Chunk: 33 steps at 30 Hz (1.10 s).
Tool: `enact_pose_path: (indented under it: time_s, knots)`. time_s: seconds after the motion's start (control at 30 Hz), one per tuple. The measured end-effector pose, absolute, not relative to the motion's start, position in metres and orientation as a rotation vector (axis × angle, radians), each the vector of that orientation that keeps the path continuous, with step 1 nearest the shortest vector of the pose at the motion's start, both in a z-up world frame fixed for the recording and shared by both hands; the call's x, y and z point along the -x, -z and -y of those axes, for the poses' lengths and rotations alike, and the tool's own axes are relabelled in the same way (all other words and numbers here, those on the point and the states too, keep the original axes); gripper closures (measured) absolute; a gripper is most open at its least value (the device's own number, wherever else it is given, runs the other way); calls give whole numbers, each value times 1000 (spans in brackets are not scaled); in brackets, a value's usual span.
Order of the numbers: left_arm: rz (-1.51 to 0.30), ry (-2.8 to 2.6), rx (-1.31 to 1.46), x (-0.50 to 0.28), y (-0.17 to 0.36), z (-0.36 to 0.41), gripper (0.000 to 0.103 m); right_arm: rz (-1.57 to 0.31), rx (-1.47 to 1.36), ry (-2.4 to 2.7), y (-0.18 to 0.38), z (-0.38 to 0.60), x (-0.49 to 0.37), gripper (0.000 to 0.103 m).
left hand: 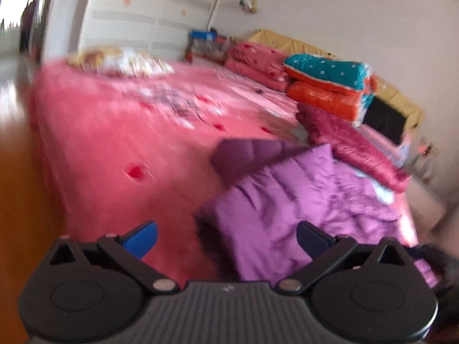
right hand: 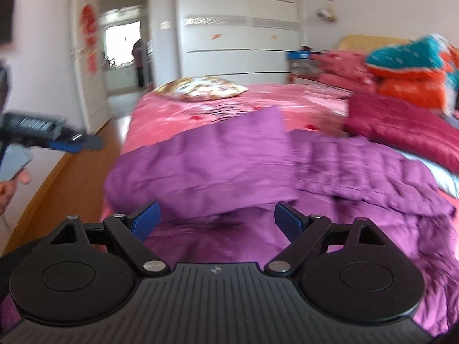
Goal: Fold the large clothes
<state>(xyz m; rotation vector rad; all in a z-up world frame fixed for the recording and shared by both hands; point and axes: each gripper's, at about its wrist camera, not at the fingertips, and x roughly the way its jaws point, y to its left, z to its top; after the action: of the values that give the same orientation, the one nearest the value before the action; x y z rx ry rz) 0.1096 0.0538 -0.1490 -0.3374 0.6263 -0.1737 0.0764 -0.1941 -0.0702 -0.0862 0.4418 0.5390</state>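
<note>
I'm getting soft, even daylight in both views, with the doorway (right hand: 123, 43) blown out white. Motion blur smears the pink bedspread (left hand: 114, 143) and purple jacket (right hand: 229, 166); fisheye bending curves the wardrobe (right hand: 243, 28), corners going black.

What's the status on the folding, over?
Left gripper open, empty. Right gripper open, empty. Quilted purple padded jacket partly folded on pink bedspread. Crimson padded jacket alongside.

Pink-sheeted bed (right hand: 172, 120) bearing purple quilted coat (right hand: 229, 166), maroon coat (right hand: 401, 126), patterned pillow (right hand: 203, 89).
</note>
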Motion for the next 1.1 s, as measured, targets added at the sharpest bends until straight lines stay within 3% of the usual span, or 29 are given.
enact_pose_path:
  time_s: [0.3,0.57,1.1]
  knots:
    - [-695,406,520,-139,182,-12,3,-451,247,-548,79,154,-64,0]
    - [-607,588,578,-147,136,15,1,-456,190,-529,85,152,-64,0]
    - [-587,741,466,-164,73,79,1,-66,447,-337,82,122,-59,0]
